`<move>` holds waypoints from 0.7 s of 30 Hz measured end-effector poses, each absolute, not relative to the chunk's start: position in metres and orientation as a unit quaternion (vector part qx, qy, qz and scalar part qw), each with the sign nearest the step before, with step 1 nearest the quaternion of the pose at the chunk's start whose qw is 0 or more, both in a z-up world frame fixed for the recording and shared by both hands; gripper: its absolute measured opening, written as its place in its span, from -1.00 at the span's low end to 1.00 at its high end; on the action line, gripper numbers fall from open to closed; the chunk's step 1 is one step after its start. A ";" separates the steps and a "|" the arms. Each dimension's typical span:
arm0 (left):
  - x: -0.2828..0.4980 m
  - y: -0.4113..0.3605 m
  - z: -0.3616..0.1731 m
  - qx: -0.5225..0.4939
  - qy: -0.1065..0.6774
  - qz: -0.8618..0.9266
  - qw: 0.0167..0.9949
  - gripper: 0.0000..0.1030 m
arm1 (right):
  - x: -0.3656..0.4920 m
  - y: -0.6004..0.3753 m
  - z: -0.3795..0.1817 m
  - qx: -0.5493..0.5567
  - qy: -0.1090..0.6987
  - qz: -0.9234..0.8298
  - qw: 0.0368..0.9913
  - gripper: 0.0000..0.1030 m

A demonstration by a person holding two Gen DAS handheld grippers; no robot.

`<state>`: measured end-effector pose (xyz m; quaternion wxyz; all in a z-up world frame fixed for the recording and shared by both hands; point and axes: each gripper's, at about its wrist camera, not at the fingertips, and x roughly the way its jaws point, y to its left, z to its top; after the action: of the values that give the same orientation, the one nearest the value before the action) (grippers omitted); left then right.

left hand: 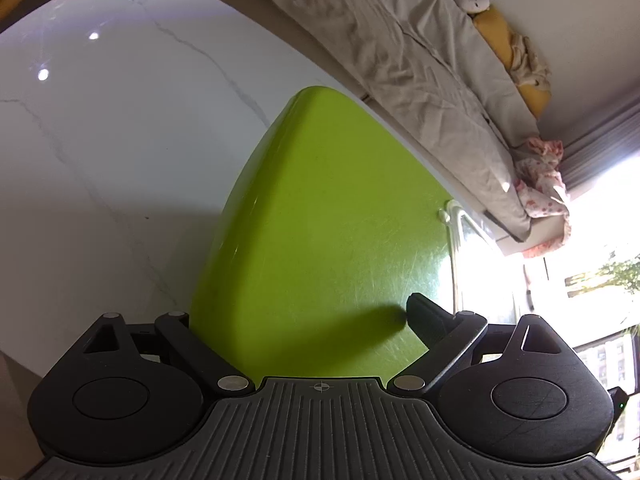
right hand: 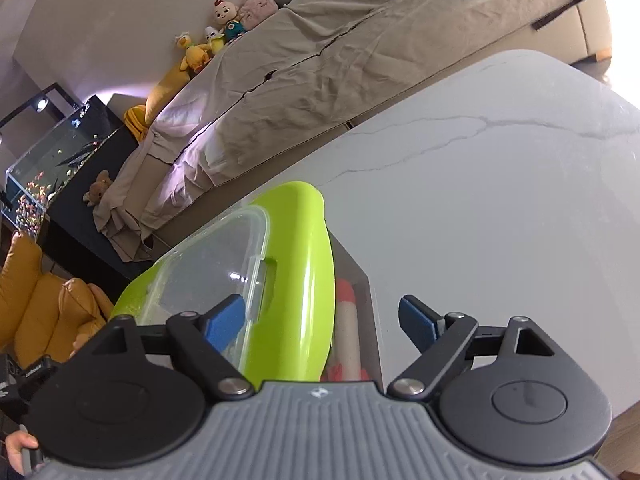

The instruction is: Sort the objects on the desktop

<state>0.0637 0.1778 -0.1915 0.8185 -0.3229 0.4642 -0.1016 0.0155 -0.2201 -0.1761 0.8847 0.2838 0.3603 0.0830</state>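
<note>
The right tool (right hand: 320, 320) is spread wide, its blue-padded fingers (right hand: 224, 322) standing on either side of the near end of a lime-green tray (right hand: 304, 280). One finger sits inside or behind the wall of a clear plastic container (right hand: 212, 256), which lies on the green tray with its rim and side tab turned toward the camera. What it holds cannot be told through the glare. Just beside the tray's right edge, low against the white marbled counter (right hand: 500, 200), lies an orange-and-cream cylindrical object (right hand: 348, 320), partly hidden by the tray.

The left tool (left hand: 304, 320) is also spread open. Only its right finger (left hand: 426, 318) shows clearly, hovering over the green tray (left hand: 320, 220); the left one is hidden behind the linkage. Seen from here the tray is a broad, smooth, glossy green surface with rounded corners and fine scratches, stretching away from the tool across the counter (left hand: 100, 140). The clear container's rim (left hand: 454, 232) shows at the tray's right side, washed out by window light.

Beyond the counter runs a sofa (right hand: 360, 60) under a crumpled beige cover, with plush toys (right hand: 228, 24) along its back. Farther left stands a fish tank (right hand: 52, 160).
</note>
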 end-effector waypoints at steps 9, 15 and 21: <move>0.072 0.184 -0.192 -0.316 0.451 -0.109 0.828 0.86 | 0.027 -0.202 -0.180 0.298 0.357 0.104 0.879 0.31; 0.072 0.187 -0.182 -0.315 0.442 -0.105 0.833 0.73 | 0.027 -0.207 -0.178 0.299 0.357 0.106 0.879 0.27; 0.063 0.186 -0.175 -0.311 0.435 -0.104 0.839 0.55 | 0.020 -0.209 -0.169 0.294 0.336 0.102 0.889 0.26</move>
<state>0.0633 0.1862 -0.1746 0.8388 -0.3109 0.4347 -0.1035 0.0204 -0.2085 -0.1687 0.8890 0.2936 0.3363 0.1018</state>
